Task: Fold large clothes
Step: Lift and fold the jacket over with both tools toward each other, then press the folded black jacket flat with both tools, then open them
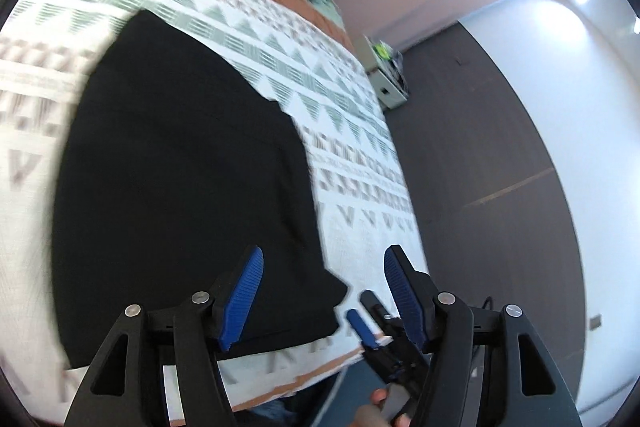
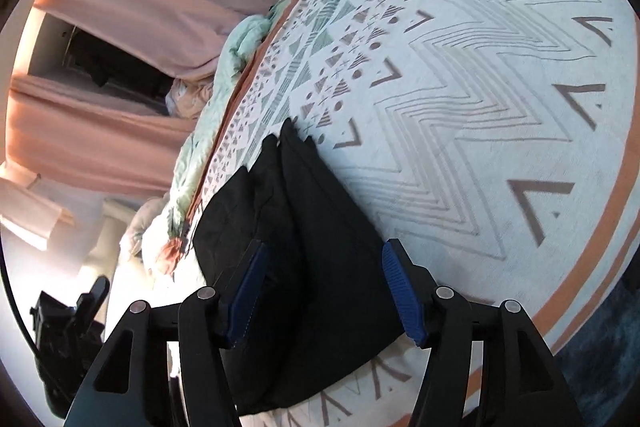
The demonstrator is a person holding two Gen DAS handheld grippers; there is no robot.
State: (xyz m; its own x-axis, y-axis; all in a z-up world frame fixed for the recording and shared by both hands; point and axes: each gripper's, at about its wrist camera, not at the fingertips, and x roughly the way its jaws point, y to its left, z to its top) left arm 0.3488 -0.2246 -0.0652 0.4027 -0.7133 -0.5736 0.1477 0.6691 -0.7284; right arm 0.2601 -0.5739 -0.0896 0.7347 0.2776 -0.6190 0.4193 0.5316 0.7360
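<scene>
1. Lying flat on the patterned bed cover [image 1: 340, 107], the black garment [image 1: 180, 167] runs its long axis from the near edge toward the far side.
2. Left tool [image 1: 322, 291]: jaws wide, nothing held; the garment's near right corner sits between and just beyond them.
3. Right tool [image 2: 320, 291]: jaws wide, nothing held; the garment's near edge lies directly ahead.
4. Judgement: both tools are about equally near that edge.

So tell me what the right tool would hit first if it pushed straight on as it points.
Most likely the black garment lying on the bedspread: it fills the gap ahead of the open right tool. Depth is unclear.
</scene>
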